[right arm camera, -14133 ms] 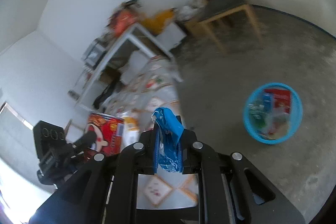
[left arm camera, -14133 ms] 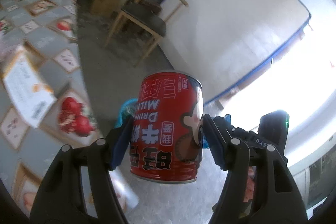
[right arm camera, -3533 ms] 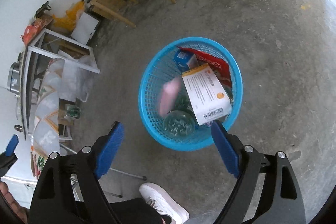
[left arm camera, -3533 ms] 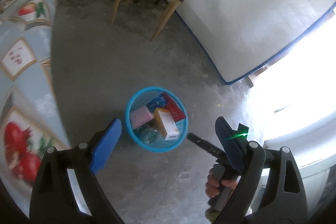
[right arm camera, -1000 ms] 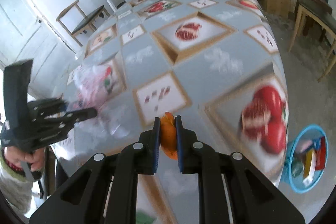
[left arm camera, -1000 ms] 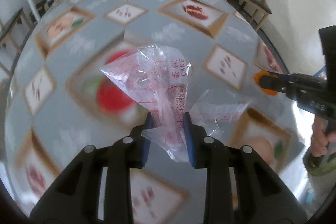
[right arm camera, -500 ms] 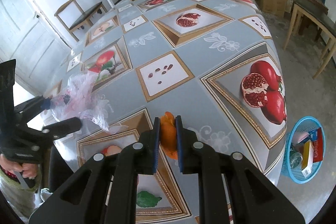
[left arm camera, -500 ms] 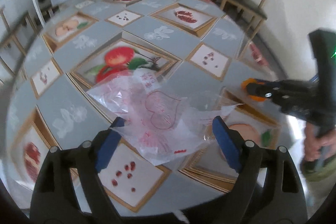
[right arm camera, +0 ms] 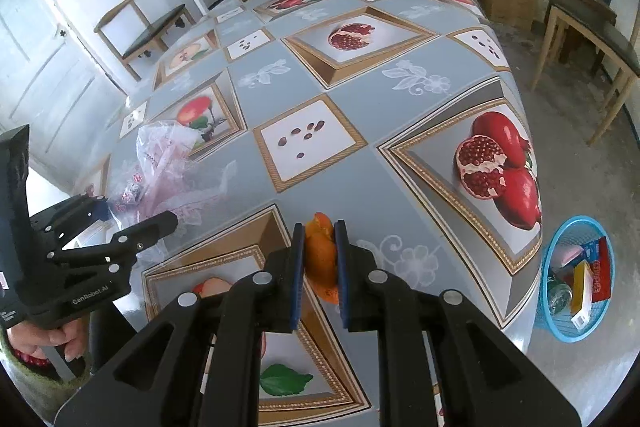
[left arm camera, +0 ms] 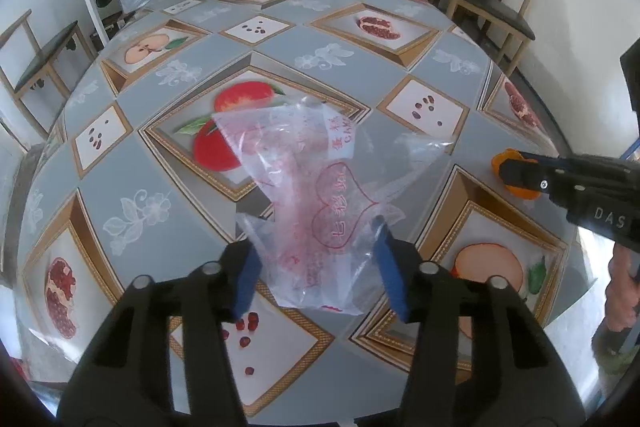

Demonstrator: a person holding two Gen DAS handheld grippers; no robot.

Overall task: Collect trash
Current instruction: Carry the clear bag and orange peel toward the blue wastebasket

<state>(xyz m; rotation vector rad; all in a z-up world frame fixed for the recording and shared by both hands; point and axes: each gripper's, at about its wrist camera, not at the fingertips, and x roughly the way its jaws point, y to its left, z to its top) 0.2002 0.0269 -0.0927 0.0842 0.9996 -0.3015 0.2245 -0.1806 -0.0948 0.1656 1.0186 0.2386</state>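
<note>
- My left gripper (left arm camera: pixel 318 267) has just been closing, its blue pads either side of the clear plastic bag (left arm camera: pixel 320 195) on the table (left arm camera: pixel 280 43); whether they pinch it yet I cannot tell.
- The bag carries pink print, a heart and "CAKE".
- My right gripper (right arm camera: pixel 320 259) is clamped on orange peel (right arm camera: pixel 320 255); "DAS" shows on its body.
- The blue basket (right arm camera: pixel 546 267) sits on the floor beside the table.

Crinkled clear plastic bag (left arm camera: pixel 320 195); glossy smooth tablecloth (left arm camera: pixel 280 39); matt black claws.
</note>
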